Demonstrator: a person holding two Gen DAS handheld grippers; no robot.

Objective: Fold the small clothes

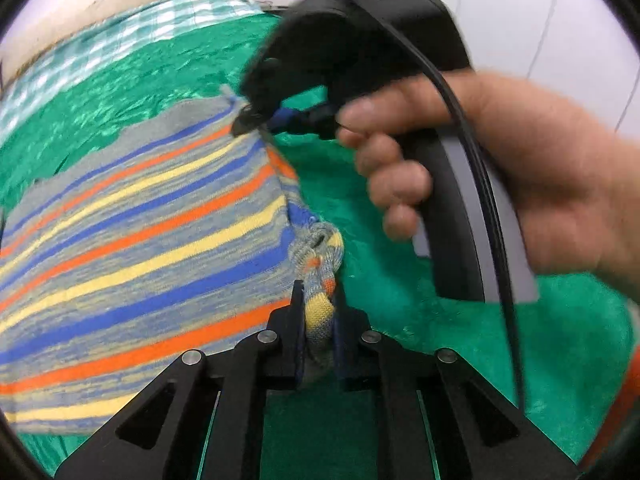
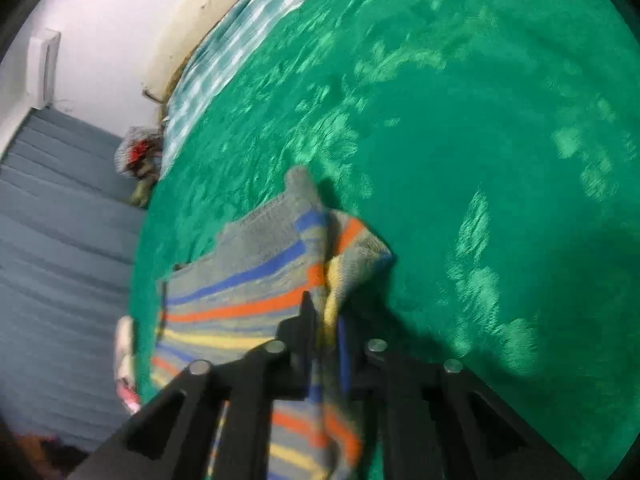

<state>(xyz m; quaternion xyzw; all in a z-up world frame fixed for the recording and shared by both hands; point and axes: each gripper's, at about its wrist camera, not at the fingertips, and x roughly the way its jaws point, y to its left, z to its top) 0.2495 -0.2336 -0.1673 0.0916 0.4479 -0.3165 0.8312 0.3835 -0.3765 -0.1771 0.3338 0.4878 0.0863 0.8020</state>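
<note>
Basically a soft knit job: the striped knit garment (image 1: 140, 232), grey with orange, yellow and blue bands, looks light, floppy and stretchy, so it should drape and sag wherever it is not held, and the loose knit probably grips the pads well rather than slipping. Left gripper (image 1: 318, 320) is clamped on a bunched corner of it, fabric wadded thick between the fingers. Right gripper (image 2: 324, 332) is also pinched on cloth, a fold of the same stripes running down between its fingers; in the left wrist view the right gripper shows at the garment's far corner with the person's right hand (image 1: 500, 184) around its handle. So both near corners of one edge are held, and the garment is stretched between them, the rest trailing toward the green blanket (image 2: 460, 160). Whether the far part touches the blanket I cannot tell; frames are blurred. Best holds, I judge, are the corners and hems as now, since mid-panel grabs would bunch it. Room: wide open green blanket ahead and to the right of the right gripper, good for laying flat. Bed edge sits to the left in the right wrist view, with blue-grey floor (image 2: 60, 240) and a small clutter pile (image 2: 138, 160) below; checked sheet (image 2: 224, 52) borders the far side near the wall (image 2: 100, 20).
</note>
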